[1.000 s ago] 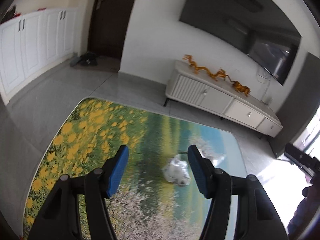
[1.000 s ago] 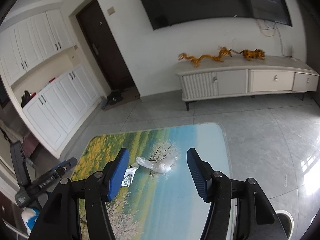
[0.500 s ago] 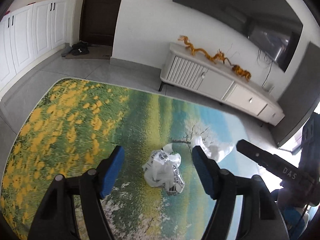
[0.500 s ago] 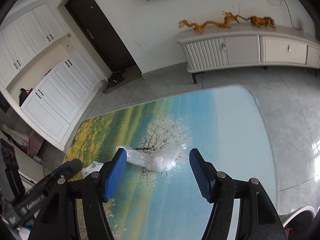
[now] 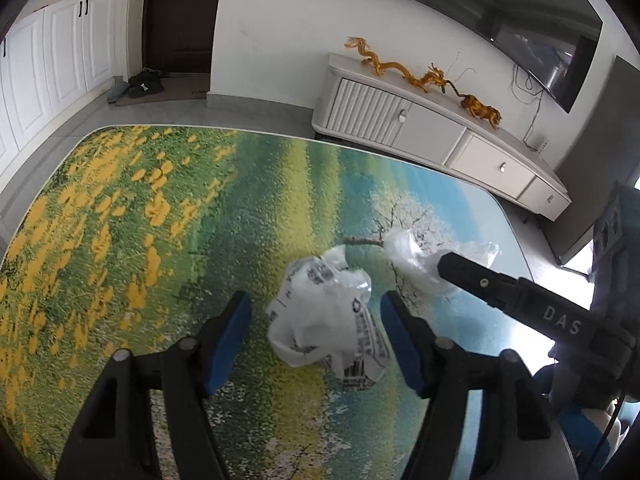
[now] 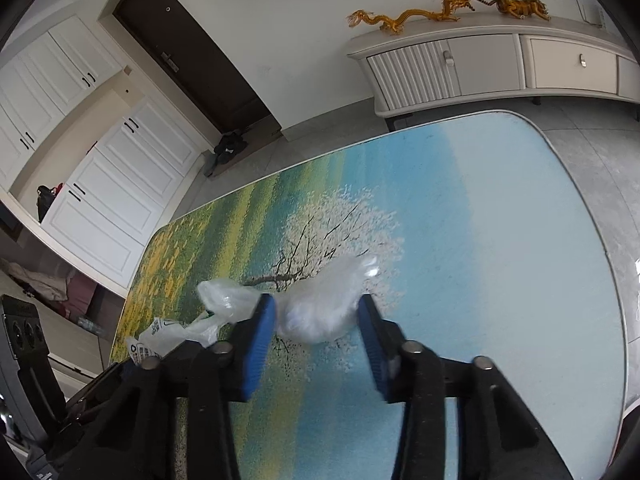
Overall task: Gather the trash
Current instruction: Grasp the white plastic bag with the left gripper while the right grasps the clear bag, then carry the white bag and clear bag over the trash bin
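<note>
On the rug (image 5: 160,208), left gripper (image 5: 316,334) gapes around a printed bag (image 5: 324,320); right gripper (image 6: 316,326), wide, flanks a clear bag (image 6: 320,304) at twelve o'clock.

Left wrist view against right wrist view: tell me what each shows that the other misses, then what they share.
Only the left wrist view shows the wall television and the printed bag whole, lying between the open left gripper.

Only the right wrist view shows the open right gripper straddling the clear plastic bag, plus a dark handbag in the cabinet nook.

Both show the landscape rug, both bags, the dragon ornament and the shoes by the door.
</note>
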The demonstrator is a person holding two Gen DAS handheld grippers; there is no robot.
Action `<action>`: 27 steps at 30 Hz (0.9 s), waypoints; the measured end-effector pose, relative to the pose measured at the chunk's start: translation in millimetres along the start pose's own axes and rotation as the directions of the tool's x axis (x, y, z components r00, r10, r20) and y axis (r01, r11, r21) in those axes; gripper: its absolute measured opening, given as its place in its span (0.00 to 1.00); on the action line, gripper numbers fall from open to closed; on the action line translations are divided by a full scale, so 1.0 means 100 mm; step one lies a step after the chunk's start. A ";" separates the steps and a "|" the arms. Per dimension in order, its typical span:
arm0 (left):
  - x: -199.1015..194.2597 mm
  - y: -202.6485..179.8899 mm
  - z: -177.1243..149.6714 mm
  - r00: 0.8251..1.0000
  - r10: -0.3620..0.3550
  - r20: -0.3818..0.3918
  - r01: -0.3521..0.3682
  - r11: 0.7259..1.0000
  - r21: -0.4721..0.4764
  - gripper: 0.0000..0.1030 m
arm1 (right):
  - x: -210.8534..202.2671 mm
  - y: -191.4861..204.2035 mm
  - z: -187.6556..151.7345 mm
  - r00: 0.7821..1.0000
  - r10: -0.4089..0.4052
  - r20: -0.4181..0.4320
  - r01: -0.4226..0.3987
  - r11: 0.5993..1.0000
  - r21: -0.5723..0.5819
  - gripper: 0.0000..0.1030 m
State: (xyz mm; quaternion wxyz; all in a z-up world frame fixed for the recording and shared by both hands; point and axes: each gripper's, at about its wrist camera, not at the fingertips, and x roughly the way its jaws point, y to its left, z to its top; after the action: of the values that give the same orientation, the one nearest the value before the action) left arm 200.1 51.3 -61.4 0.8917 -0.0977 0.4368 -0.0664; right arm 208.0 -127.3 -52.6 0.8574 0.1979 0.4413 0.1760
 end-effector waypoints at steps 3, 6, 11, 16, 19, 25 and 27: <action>0.01 0.00 -0.03 1.000 -0.014 -0.006 0.014 1.000 0.001 0.49 | -0.04 0.01 -0.03 1.000 0.006 0.011 -0.006 1.000 -0.009 0.30; -0.01 0.01 -0.07 1.000 -0.028 0.000 0.028 1.000 -0.014 0.44 | -0.08 0.03 -0.05 1.000 0.007 0.019 -0.007 1.000 -0.014 0.29; -0.05 0.03 -0.12 0.999 -0.043 0.001 0.043 0.999 -0.028 0.40 | -0.21 0.03 -0.10 0.999 0.003 0.040 -0.002 1.000 -0.008 0.29; -0.15 0.01 -0.19 0.998 -0.058 0.011 0.058 0.998 -0.034 0.39 | -0.38 -0.02 -0.15 0.998 -0.012 0.066 0.011 1.000 0.011 0.29; -0.25 0.03 -0.22 0.997 -0.069 0.026 0.069 0.997 -0.038 0.38 | -0.50 -0.04 -0.19 0.997 -0.029 0.076 0.027 0.999 0.018 0.29; -0.47 0.10 -0.26 0.993 -0.102 0.058 0.105 0.993 -0.054 0.38 | -0.74 -0.05 -0.33 0.994 -0.062 0.094 0.059 0.998 0.033 0.29; -0.55 0.12 -0.27 0.991 -0.115 0.069 0.119 0.991 -0.059 0.37 | -0.83 -0.04 -0.38 0.993 -0.069 0.101 0.066 0.997 0.037 0.29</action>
State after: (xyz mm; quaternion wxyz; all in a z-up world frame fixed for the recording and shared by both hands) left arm 145.8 70.5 -38.3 0.8966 -0.1533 0.4027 -0.1017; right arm 131.4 -163.4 -17.7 0.8808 0.2061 0.4063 0.1291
